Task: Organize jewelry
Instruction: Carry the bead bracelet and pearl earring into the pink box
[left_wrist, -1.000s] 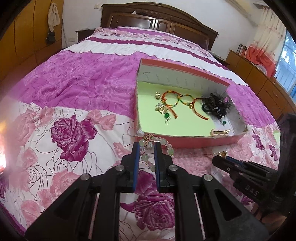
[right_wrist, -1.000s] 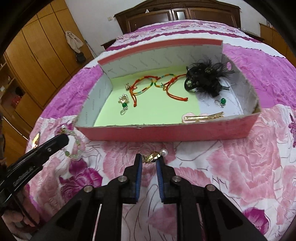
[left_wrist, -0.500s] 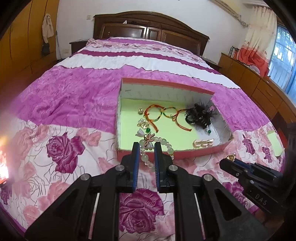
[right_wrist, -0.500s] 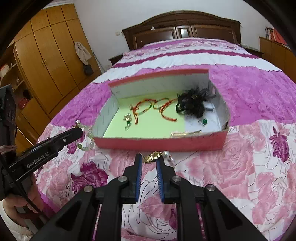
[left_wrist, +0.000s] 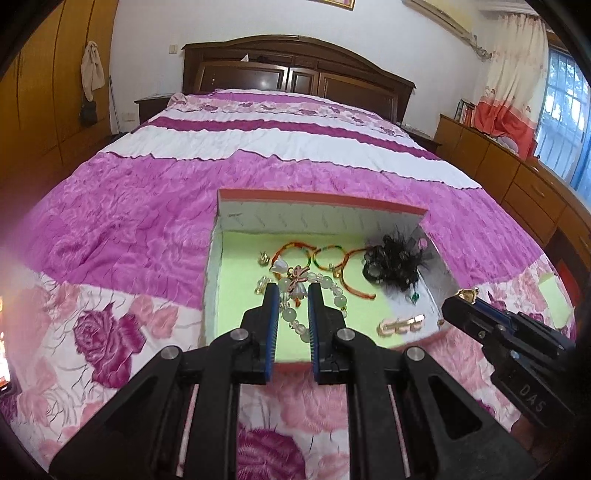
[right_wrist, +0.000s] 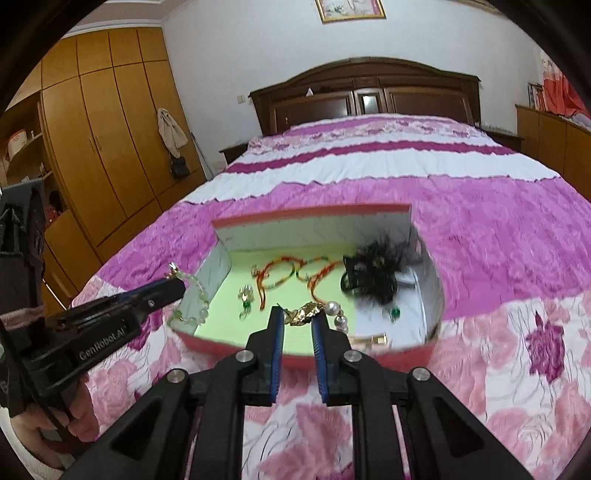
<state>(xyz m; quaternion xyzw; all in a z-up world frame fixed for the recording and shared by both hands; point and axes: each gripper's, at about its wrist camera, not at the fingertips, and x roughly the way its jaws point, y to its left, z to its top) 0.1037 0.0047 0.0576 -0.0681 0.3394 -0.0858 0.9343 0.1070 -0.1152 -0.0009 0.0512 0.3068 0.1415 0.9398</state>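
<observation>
Landmark for all positions: the red shallow box (left_wrist: 317, 195) lying on the flowered bedspread (left_wrist: 110, 229).

Nearest the cameras, both tools carried loads. The left gripper (left_wrist: 291, 291) had its jaws nearly closed on a pale green bead bracelet (left_wrist: 295, 315) with a pink bow; the strand dangled from the tips, lifted clear of the bedspread and, in the left wrist view, over the near left part of the box floor. The right wrist view placed those tips just outside the box's left wall, so whether the bracelet was inside the rim could not be settled. The right gripper (right_wrist: 298, 315) was likewise clamped nearly closed, on a gold leaf piece with pearls (right_wrist: 308, 314), carried at the near edge of the box, toward its right half.

Inside the box, on the green liner: a gold hair clip (left_wrist: 400, 325) against the near wall, small earrings (right_wrist: 245, 295) left of centre, red and green cord bracelets (left_wrist: 325, 254) toward the far wall, and a black feathered hairpiece (left_wrist: 395, 264) in the far right corner.

Judgement: task well along. No loose jewelry was visible on the bedspread around the box in either view. Remaining: lower and release the two carried pieces onto the liner. The bead strand could catch on the left wall on the way in.
</observation>
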